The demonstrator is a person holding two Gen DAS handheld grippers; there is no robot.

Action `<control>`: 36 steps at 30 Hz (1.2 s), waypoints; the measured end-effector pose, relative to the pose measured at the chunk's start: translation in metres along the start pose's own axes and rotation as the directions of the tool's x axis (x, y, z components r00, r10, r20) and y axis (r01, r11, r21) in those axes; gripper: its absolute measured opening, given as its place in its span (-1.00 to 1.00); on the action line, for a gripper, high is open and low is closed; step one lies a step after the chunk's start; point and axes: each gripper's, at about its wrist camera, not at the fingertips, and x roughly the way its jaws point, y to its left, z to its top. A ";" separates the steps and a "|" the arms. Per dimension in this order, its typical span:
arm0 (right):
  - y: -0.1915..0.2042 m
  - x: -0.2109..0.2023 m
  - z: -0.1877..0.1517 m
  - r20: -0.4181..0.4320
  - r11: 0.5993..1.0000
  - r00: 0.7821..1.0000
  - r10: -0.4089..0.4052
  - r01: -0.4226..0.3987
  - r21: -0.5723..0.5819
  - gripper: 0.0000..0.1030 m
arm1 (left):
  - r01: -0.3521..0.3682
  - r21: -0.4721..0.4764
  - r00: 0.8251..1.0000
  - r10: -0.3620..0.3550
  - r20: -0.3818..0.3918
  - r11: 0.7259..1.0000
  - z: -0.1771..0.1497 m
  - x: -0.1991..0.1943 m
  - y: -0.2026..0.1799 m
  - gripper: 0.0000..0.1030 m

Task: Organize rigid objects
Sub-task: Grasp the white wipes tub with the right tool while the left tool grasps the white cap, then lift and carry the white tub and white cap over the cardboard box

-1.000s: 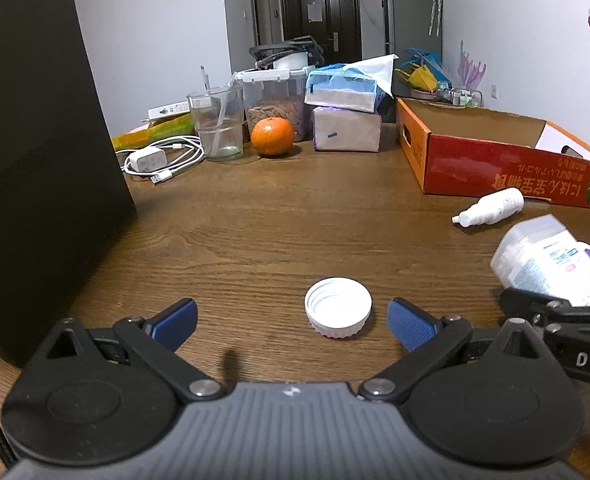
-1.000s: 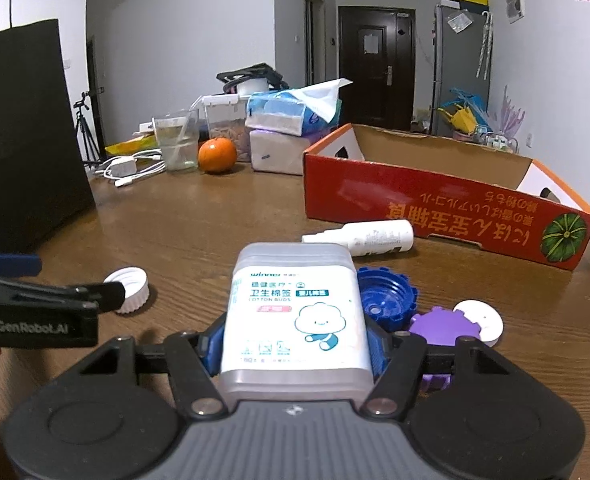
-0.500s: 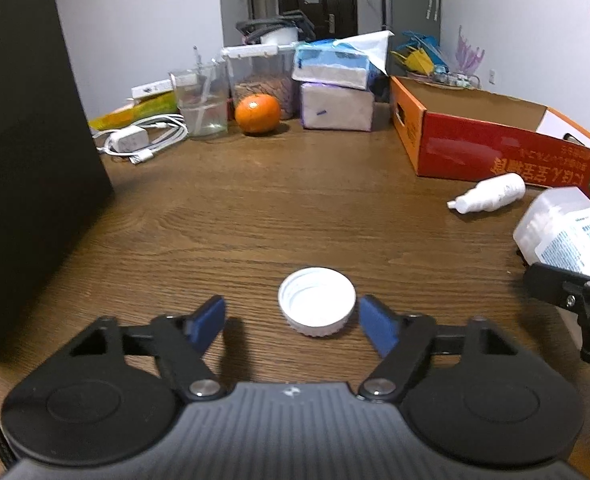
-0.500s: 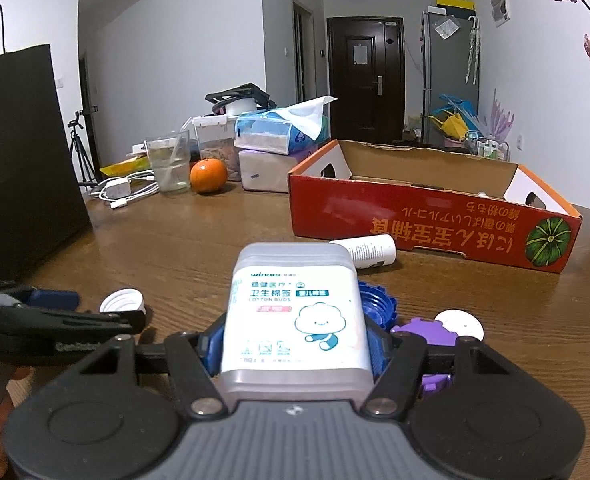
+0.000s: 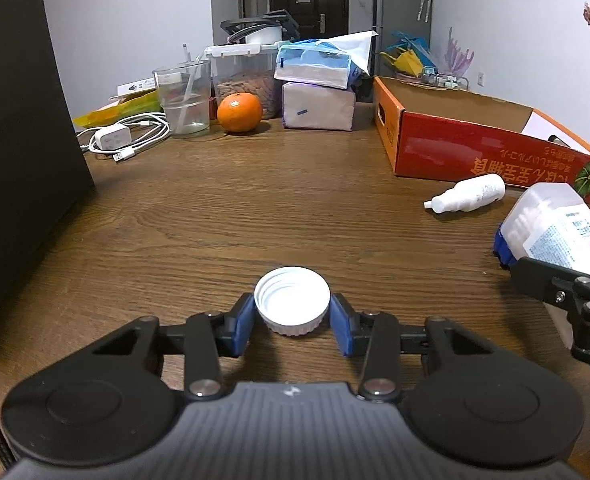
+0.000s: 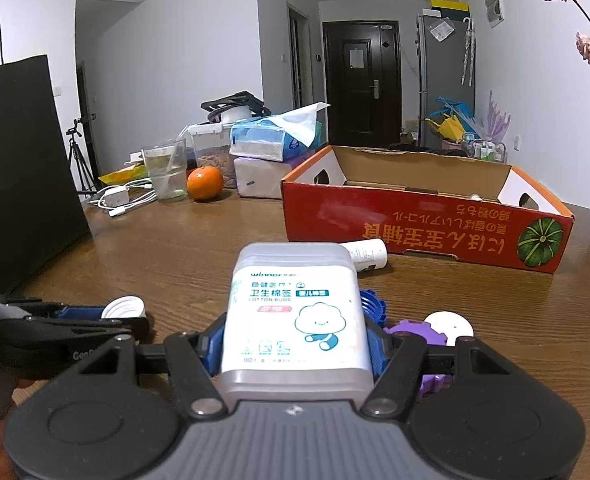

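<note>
A white screw cap [image 5: 292,305] lies open side up on the brown wooden table [image 5: 255,200], and my left gripper [image 5: 292,322] is shut on it, a blue pad pressing each side. The right wrist view shows the same white screw cap [image 6: 123,307] at the left. My right gripper [image 6: 295,346] is shut on a translucent cotton bud box [image 6: 297,312] with a cloud cartoon on its label. That cotton bud box [image 5: 559,232] also shows at the right edge of the left wrist view. A red cardboard tray [image 6: 427,220] stands open beyond it.
A white spray bottle [image 5: 469,199] lies in front of the tray. A blue cap [image 6: 371,306], a purple cap [image 6: 413,330] and a white lid [image 6: 453,326] lie beside my right gripper. A black bag [image 5: 19,140] stands left. An orange [image 5: 239,113], a glass, tissue packs and a charger sit behind.
The left gripper's fingers have closed from wide apart onto the white cap. The right gripper has kept its hold on the cotton bud box and tilted up a little.
</note>
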 end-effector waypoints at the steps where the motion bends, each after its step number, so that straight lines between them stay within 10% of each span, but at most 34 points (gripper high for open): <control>1: -0.001 -0.001 0.000 0.001 1.000 1.000 -0.001 0.001 0.002 0.24 | 0.002 -0.002 1.000 -0.002 0.001 1.000 0.000 0.000 0.000 -0.19; 36: -0.079 -0.027 0.009 0.078 0.990 0.993 -0.094 0.085 0.115 0.24 | 0.056 0.068 0.990 -0.064 0.126 0.996 0.027 -0.032 -0.091 -0.19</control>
